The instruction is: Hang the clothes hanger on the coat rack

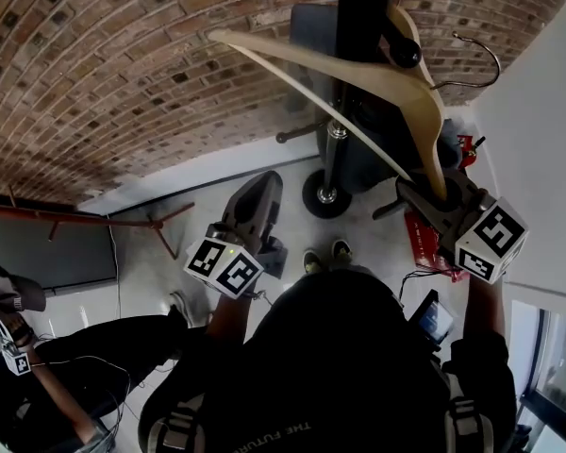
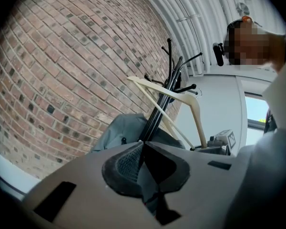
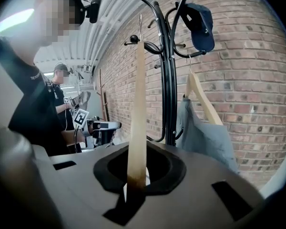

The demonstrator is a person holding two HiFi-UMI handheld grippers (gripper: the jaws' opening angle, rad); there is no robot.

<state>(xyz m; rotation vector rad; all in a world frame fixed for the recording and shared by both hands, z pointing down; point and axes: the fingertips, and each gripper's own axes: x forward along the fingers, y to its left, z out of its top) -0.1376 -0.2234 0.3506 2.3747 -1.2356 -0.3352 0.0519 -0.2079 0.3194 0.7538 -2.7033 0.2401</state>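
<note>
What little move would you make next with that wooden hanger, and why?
Probably raise the right tool toward the coat rack, bringing the hanger's hook over a peg: the tool grips the hanger's end, and the hook seems to catch nothing yet.

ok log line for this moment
right gripper: shut on hanger | left gripper: shut, empty | hanger: held up by coat rack, not yet hung
</note>
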